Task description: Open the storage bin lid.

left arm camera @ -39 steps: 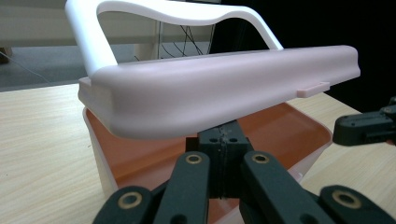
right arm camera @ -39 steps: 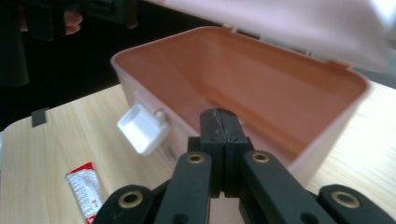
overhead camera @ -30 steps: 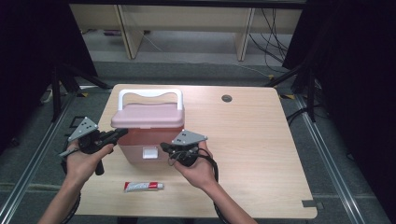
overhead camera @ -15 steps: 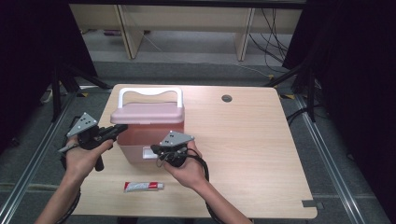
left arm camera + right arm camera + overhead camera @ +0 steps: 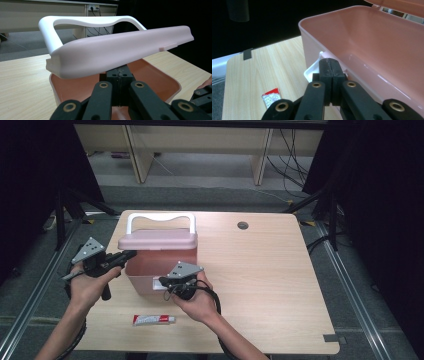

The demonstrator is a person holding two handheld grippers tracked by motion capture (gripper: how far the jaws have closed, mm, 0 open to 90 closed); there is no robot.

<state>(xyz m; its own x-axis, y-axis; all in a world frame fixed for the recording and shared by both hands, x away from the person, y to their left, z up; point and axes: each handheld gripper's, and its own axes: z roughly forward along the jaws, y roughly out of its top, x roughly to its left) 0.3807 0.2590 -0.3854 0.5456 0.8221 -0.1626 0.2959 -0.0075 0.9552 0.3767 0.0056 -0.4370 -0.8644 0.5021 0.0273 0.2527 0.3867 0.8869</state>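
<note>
Two grippers work on one pink storage box point(image 5: 159, 270), which stands on the wooden table point(image 5: 260, 270) toward its left side with its lid partly raised.

Farthest left, the left gripper point(image 5: 129, 255) comes in level from the box's left end. In the left gripper view its jaws are pressed together with nothing between them, and their tips sit just under the near edge of the pink lid point(image 5: 120, 53), above the open tub. They seem to prop the lid up from below rather than pinch it. The white handle point(image 5: 82, 21) arches beyond the lid, away from the fingertips.

Next, low on the table and on the person's side of both grippers, lies a small red-and-white tube point(image 5: 153, 320), apart from the box.

To the right, the right gripper point(image 5: 162, 282) is at the box's front wall. Its jaws are also clamped together and empty, and their tips rest at the white front latch point(image 5: 314, 70), just below the rim. Whether they touch it I cannot tell.

My reading is that the step in hand is opening the box: the latch looks freed and the lid is half up. The next move probably calls for the left jaws to push the lid further up and back until it stays open, while the right hand steadies the box. After that the tube could be picked up, which needs open jaws.
</note>
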